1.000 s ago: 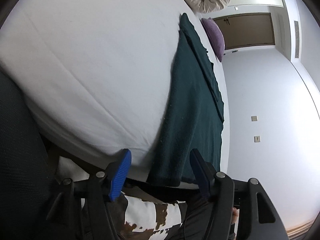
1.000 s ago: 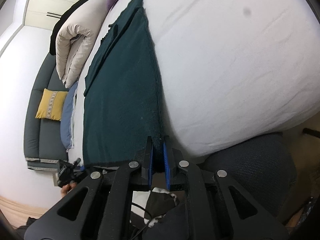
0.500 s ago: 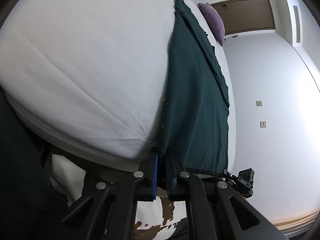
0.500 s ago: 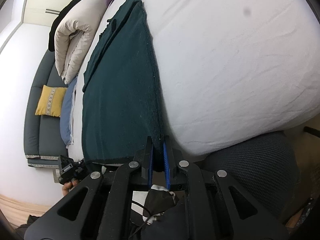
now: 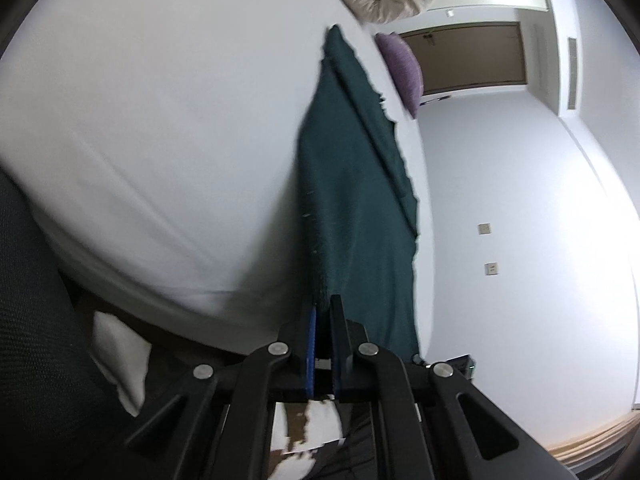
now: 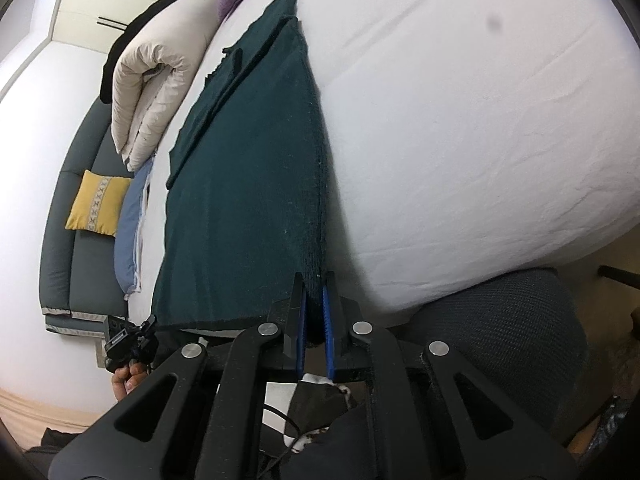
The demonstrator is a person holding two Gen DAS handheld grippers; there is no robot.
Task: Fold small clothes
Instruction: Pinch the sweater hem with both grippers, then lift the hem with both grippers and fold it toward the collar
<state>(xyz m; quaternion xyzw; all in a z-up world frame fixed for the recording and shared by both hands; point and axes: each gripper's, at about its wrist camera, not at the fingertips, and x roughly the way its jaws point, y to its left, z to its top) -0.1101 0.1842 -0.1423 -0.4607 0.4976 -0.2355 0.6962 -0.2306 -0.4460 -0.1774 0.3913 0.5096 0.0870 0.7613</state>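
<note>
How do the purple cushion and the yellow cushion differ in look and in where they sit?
The purple cushion is plain, while the yellow cushion carries a pale patterned band down its middle. The purple one lies on the white bed past the far end of the dark green garment; the yellow one leans on the grey sofa beside the bed. Both are small, soft and untouched by either tool.
</note>
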